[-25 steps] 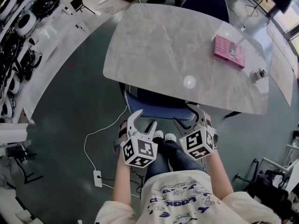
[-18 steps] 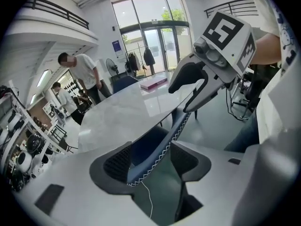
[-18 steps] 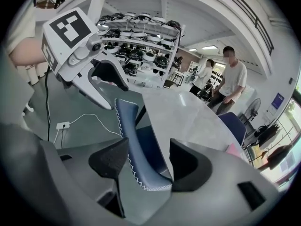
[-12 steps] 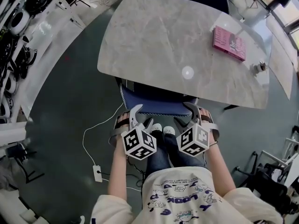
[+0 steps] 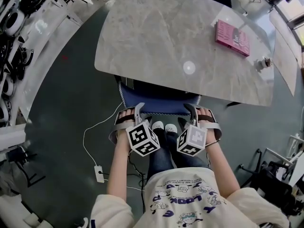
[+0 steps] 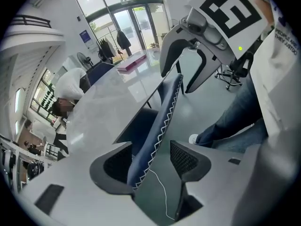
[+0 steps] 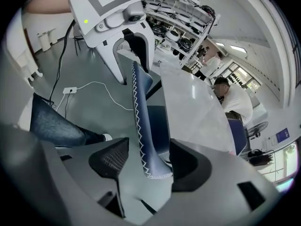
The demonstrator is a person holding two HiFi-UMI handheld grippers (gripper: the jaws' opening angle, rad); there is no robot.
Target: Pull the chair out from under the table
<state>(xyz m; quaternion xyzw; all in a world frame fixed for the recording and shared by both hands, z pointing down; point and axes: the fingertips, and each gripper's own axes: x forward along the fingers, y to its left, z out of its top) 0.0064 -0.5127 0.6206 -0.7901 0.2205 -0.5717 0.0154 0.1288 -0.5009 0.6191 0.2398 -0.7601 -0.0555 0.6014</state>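
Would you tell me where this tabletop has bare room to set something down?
The table is bare left of the pink book, far edge to near. Crowded: its right end, with the book and a small object, and the near edge, where the chair back sits.

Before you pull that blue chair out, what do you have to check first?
1. Left tongs round the chair's backrest: ok, it stands between the jaws.
2. Right tongs round the backrest: ok, same there.
3. Tongs shut on the backrest: not ok, both pairs of jaws stand apart.
4. Room behind the chair: not ok, the person's shoes stand close behind it.
5. Chair legs free of the white cable: cannot tell, the legs are hidden.
6. Pink book safe on the table: ok, it lies flat, away from the chair side.
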